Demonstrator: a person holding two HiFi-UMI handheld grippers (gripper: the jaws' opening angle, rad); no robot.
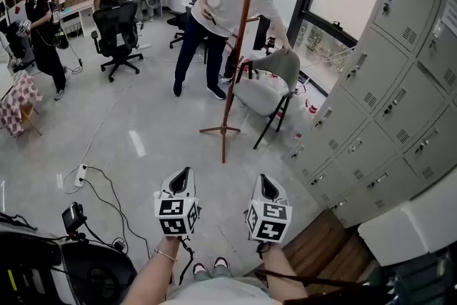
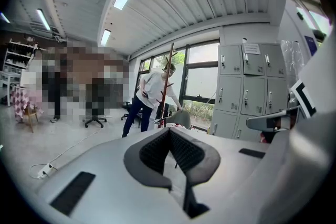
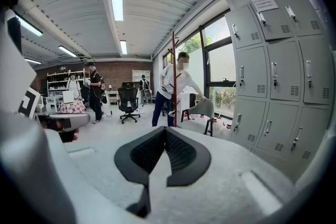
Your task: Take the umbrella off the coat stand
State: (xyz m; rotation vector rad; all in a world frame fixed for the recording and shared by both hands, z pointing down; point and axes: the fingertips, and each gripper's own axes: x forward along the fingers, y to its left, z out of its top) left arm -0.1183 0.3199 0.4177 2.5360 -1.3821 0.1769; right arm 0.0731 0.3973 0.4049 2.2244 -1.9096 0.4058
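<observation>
Head view: both tools are held low and side by side, aimed at the coat stand (image 1: 239,46), which stands on the floor well ahead of them.
Left hand-held gripper (image 1: 186,173): clenched, pads meeting, nothing between them.
Right hand-held gripper (image 1: 266,182): clenched likewise, and empty.
Umbrella: I cannot pick it out. If it hangs on the stand, it is far ahead of both hand-held grippers and lost against the pole or the person.
Handling: probably light and long, stiff along the shaft, soft and slippery at the folded fabric. It is likely to swing once freed.
Where to hold: best judged to be the handle or the bare shaft just below its peg, then lifted up and clear.
In the way: a person (image 1: 223,0) bends just beyond the pole, one hand on a grey chair (image 1: 270,82) ahead and right of the hand-held grippers.
Also around: lockers (image 1: 393,82) stand off to the right of the right hand-held gripper. A cable (image 1: 107,193) trails over the floor left of the left one, a snag risk on the approach.
</observation>
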